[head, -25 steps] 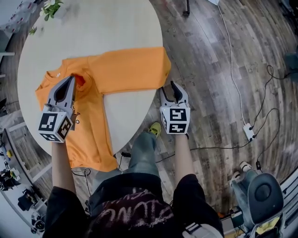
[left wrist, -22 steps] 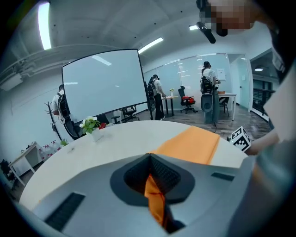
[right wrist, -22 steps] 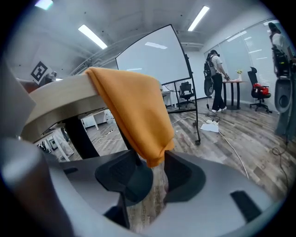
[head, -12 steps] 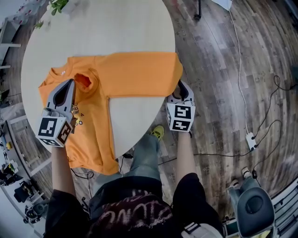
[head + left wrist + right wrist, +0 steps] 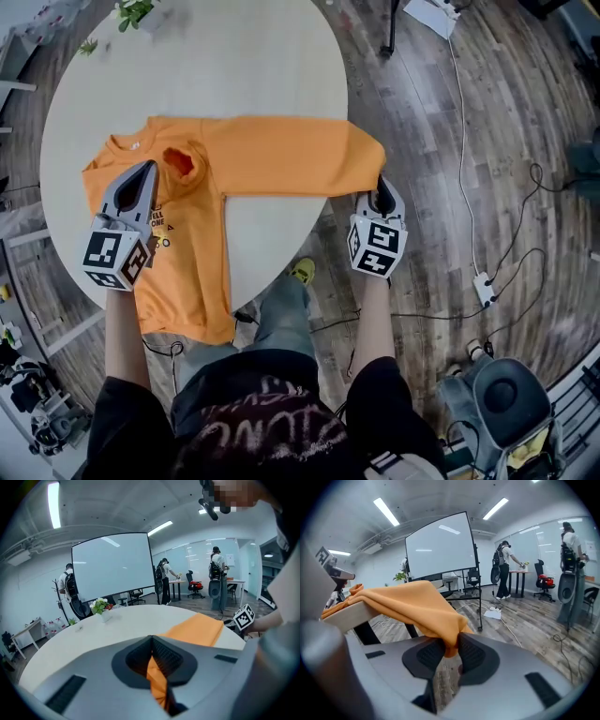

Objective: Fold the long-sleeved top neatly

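Orange top (image 5: 192,267) on table (image 5: 234,56), sleeve (image 5: 281,155) running 9-to-3 (cuff (image 5: 367,155) overhanging rim); left gripper (image 5: 148,171) clenched on fabric near collar, right gripper (image 5: 382,185), jaws just closing, pinching cuff at 3 o'clock

It's bright in here, and evenly so. The long white ceiling strip lights (image 5: 54,504) burn out to pure white in both gripper views, and the big white projection screen (image 5: 112,569) glows pale beneath them. From above, the round pale wooden table (image 5: 234,84) looks slightly washed out. The orange long-sleeved top (image 5: 281,155) throws only a thin, soft shadow along its lower edge. The grey-brown plank floor (image 5: 497,141) carries a dull sheen. Both gripper views bulge like fisheyes with black corners, and the head view's edges curve too.
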{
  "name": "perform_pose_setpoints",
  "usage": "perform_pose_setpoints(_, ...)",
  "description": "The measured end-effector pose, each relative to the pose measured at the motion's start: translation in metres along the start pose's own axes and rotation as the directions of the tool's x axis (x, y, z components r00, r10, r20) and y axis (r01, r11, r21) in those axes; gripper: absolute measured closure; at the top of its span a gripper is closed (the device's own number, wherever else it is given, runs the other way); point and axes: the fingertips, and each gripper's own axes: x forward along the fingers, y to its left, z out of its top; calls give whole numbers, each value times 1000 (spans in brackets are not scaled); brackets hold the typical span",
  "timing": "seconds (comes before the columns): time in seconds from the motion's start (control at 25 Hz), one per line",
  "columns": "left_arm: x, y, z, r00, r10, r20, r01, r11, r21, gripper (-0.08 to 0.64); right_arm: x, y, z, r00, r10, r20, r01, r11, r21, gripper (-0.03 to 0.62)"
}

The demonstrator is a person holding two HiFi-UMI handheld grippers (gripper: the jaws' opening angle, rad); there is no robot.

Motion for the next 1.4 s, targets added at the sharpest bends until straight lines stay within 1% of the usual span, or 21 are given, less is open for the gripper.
perform_pose_setpoints(0.2,-11,4,7,1000,-4,24,5,999,-43,548,-23,-18,34,998,-62,17,62,998,-12,506)
perform_pose_setpoints(0.4,-30,18,11,998,2,56,5,992,-127,548,-46,-16,72,994,-103,35,104,993,-50,506)
perform_pose_setpoints(0.6,-55,37,6,998,0,64,9,991,-134,548,-67,5,106,990,-129,58,134,986,-95,506)
perform_pose_setpoints(0.76,-76,56,0,997,-5,82,18,987,-162,548,-78,34,129,988,-133,82,142,982,-122,508)
perform_pose_setpoints(0.96,-103,80,-2,991,16,129,10,980,-200,548,-90,70,165,983,-122,135,144,975,-167,508)
perform_pose_setpoints(1.12,-123,98,-11,988,29,151,5,975,-220,548,-98,104,187,979,-104,174,140,968,-210,508)
perform_pose_setpoints(1.28,-144,115,-22,984,46,174,-1,968,-251,548,-106,141,207,975,-76,211,132,954,-270,508)
perform_pose_setpoints(1.4,-163,125,-33,980,61,187,-8,962,-271,548,-110,173,224,972,-37,233,112,941,-318,508)
